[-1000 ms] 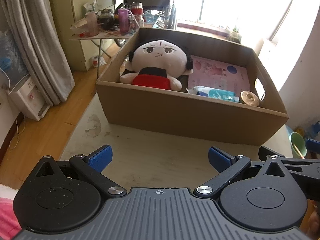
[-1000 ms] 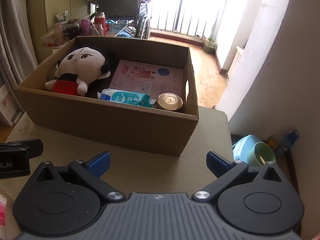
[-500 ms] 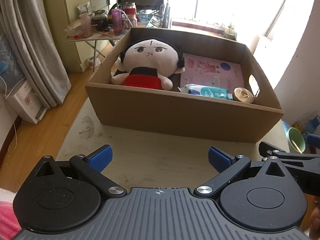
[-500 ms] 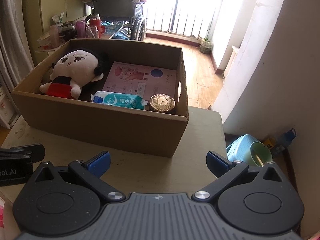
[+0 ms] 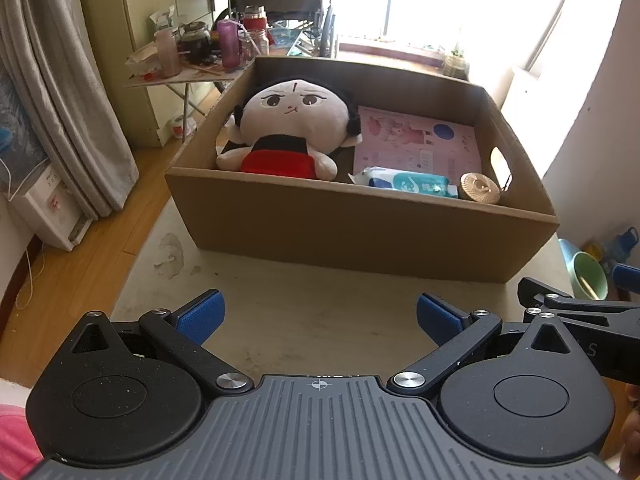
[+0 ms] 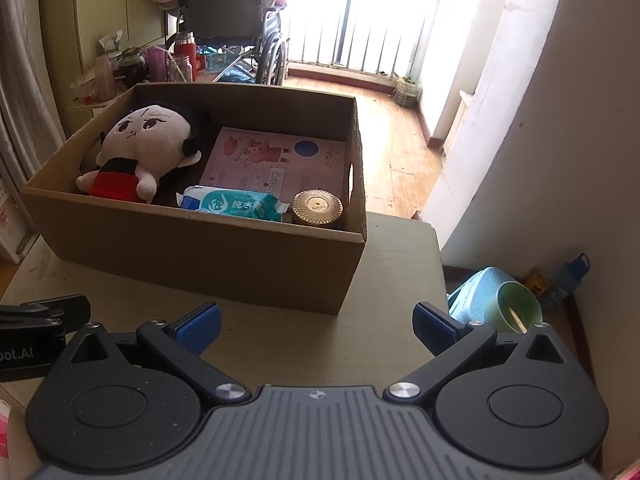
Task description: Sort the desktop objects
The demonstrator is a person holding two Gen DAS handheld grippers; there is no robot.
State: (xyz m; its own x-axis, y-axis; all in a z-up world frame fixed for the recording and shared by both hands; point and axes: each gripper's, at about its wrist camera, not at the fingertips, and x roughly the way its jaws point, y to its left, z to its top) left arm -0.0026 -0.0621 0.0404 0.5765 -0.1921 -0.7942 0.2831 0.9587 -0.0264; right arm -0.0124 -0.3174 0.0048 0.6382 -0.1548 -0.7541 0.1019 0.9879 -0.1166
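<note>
From the left wrist, the left gripper was wide open and empty over the counter. The cardboard box stood ahead, holding a doll, pink book, wipes pack and gold tin.

From the right wrist, the right gripper was also wide open and empty. "oot.AI" showed at left.

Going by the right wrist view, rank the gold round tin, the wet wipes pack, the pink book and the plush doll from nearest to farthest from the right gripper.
From the right gripper:
1. Gold round tin, front right corner of the cardboard box.
2. Wet wipes pack, front middle, just left of the tin; close to it in range.
3. Pink book, lying flat behind both.
4. Plush doll, far left side; too close to call against the book.
</note>
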